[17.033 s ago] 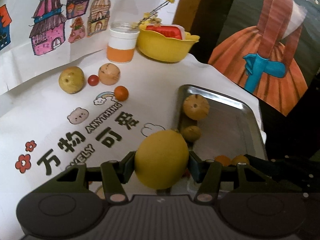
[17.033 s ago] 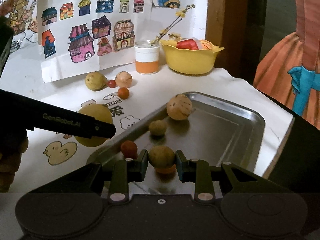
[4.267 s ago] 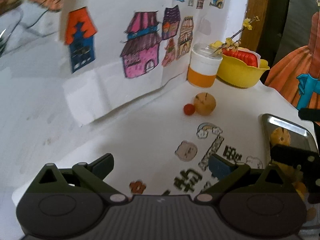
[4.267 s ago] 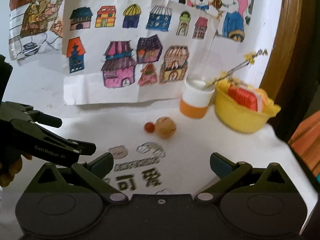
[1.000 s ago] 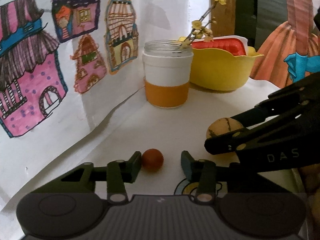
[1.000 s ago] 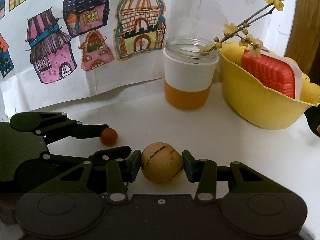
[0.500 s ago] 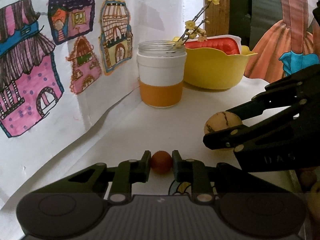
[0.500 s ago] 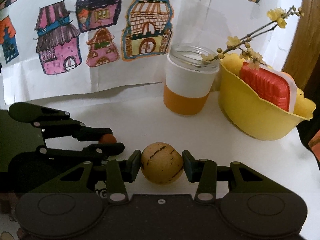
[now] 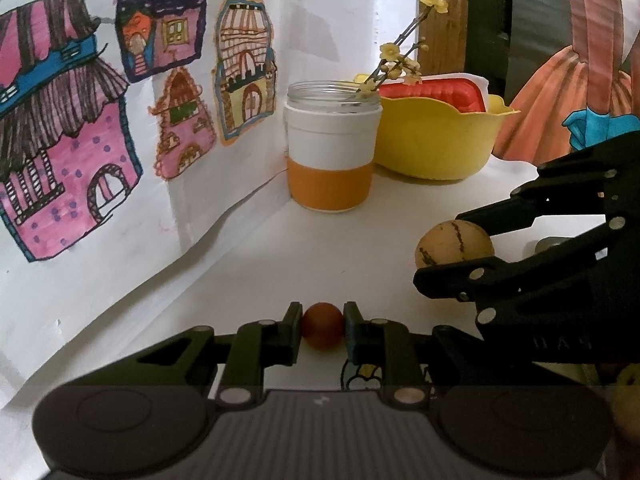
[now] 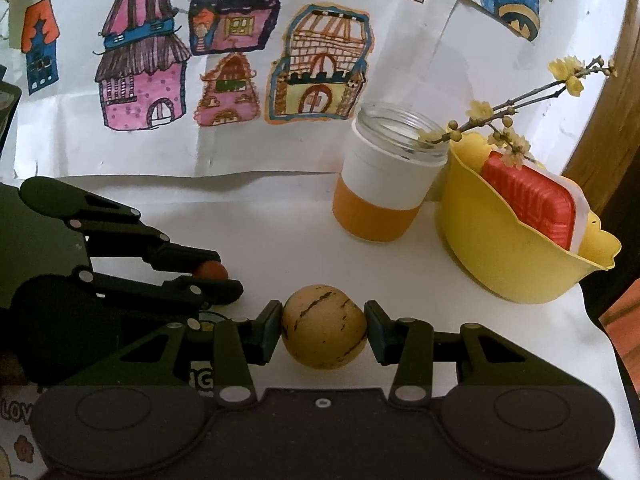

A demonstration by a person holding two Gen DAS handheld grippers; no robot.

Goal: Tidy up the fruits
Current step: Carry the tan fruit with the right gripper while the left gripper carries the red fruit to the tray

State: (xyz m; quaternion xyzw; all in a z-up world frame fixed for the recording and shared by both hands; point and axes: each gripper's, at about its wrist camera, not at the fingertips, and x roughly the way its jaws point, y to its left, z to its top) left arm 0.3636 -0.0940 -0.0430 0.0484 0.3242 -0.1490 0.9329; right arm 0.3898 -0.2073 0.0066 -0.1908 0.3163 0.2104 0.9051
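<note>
A glass jar with a white and orange band (image 10: 386, 184) stands at the far side of the white table (image 10: 280, 232), just left of a yellow scalloped plastic bowl (image 10: 516, 252). A bare twig with small yellow blossoms (image 10: 516, 108) leans out of the jar mouth over the bowl; whether the jar holds anything else cannot be told. In the bowl lies a red ribbed object with a white edge (image 10: 528, 200).

The left gripper (image 9: 323, 326) is closed on a small red-brown round fruit (image 9: 322, 325), both pads against its sides, low over the table. The right gripper (image 10: 324, 328) is clamped on a tan round fruit with dark streaks (image 10: 324, 326), to the right of the left gripper and close beside it.

A paper sheet with coloured house drawings (image 10: 192, 80) rises along the far and left side, its lower edge curling onto the table. Bare white tabletop lies between the grippers and the jar. The table's right edge runs just past the bowl.
</note>
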